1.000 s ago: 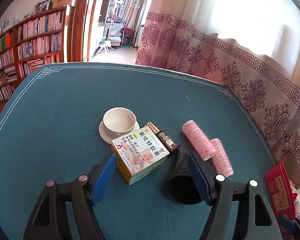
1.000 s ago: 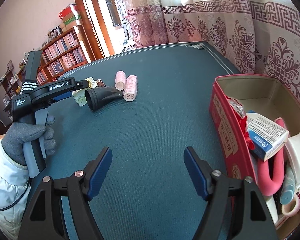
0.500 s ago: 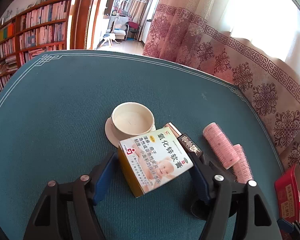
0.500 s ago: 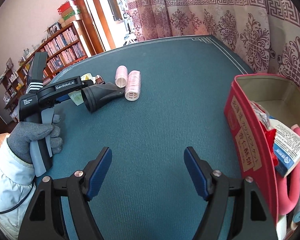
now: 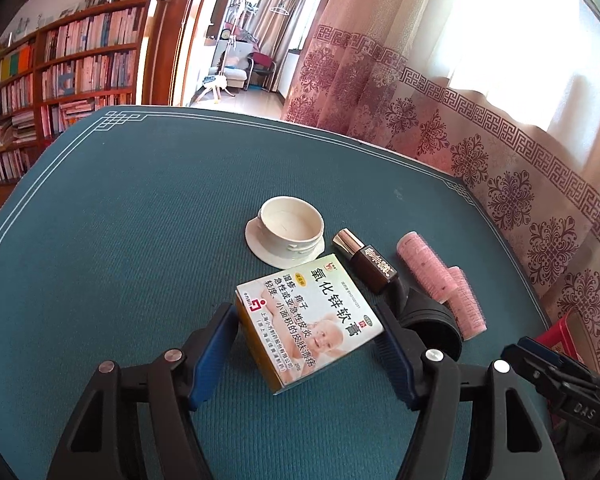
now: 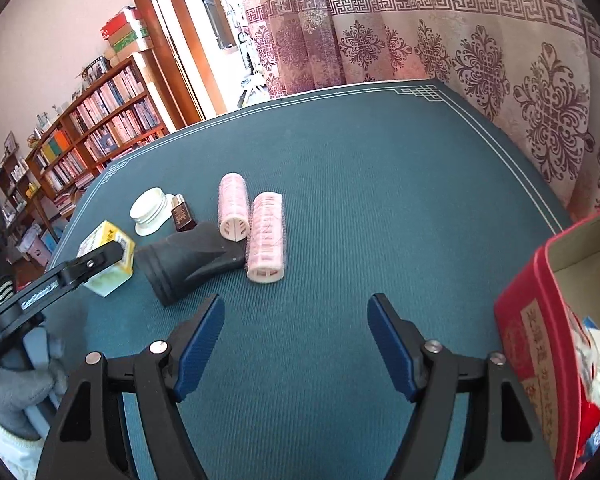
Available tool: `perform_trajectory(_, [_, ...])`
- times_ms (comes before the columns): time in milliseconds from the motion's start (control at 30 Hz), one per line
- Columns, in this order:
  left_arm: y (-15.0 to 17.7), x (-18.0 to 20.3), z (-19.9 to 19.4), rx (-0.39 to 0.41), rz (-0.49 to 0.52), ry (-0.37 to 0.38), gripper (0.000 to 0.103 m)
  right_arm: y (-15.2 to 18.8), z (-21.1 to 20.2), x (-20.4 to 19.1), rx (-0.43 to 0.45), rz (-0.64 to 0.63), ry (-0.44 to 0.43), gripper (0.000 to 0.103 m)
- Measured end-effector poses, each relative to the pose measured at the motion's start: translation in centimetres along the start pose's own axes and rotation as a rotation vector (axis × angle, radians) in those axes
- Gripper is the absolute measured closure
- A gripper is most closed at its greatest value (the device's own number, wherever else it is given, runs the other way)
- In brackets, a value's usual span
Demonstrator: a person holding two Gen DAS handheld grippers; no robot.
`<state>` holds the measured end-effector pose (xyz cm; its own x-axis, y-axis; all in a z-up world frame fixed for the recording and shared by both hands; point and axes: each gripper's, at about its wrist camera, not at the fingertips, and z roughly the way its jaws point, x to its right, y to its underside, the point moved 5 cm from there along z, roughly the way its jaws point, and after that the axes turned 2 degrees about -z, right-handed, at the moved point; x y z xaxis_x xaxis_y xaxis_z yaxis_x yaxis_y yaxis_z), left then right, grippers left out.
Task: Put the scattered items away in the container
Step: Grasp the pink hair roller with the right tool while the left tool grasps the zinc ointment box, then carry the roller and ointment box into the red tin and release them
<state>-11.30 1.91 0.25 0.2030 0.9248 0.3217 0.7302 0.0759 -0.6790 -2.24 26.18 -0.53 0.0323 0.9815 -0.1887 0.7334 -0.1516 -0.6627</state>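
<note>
Left wrist view: our left hand-held gripper (image 5: 306, 344) has advanced until its half-wide, closing jaws flank the ointment box (image 5: 308, 316), not yet pressing it. Our right hand-held gripper (image 6: 296, 340) hangs open and empty, having swung toward the rollers (image 6: 265, 236) at 12 o'clock. The red container (image 6: 540, 344) now sits at 3 o'clock on the desk (image 6: 380, 184).

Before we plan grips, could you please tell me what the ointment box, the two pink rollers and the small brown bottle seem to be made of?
Ointment box: printed card, slightly glossy, with crisp folded edges.
Pink rollers: probably hollow white plastic cores, seen at the open ends, wrapped in a fuzzy pink gripping layer.
Brown bottle: dark glass or plastic, unclear which, with a shiny metallic-looking cap.
</note>
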Motion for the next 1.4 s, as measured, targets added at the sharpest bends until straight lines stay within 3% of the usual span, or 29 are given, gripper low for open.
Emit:
perform_trajectory(167, [1.2,0.6,-0.1,-0.001,0.018,0.008,0.033,-1.7,2.2,-1.4,-0.019,-0.07,0.017,0.043])
perform_trajectory(400, [1.9,0.2,0.6,-0.025,-0.004,0.03,0.033,-2.6,5.2,-2.0,-0.052,-0.092,0.01,0.054])
perform_trajectory(467, [1.9,0.2,0.6,-0.025,-0.005,0.033,0.033,-2.5,5.3,-2.2,-0.05,-0.113,0.024,0.07])
perform_trajectory(500, [1.9,0.2,0.6,-0.024,-0.004,0.033,0.033,-2.3,5.5,-2.3,-0.058,-0.119,0.023,0.072])
perform_trajectory(667, [1.9,0.1,0.6,-0.022,-0.009,0.041,0.033,-1.5,4.5,-2.7,-0.047,-0.119,0.011,0.072])
perform_trajectory(1100, [3.6,1.2,-0.7,-0.027,-0.002,0.036,0.033,1.6,-3.7,-1.3,0.023,-0.036,-0.052,0.072])
perform_trajectory(1400, [6.1,2.0,-3.2,-0.041,-0.008,0.059,0.033,8.4,-6.8,1.2,-0.081,-0.04,-0.035,0.072])
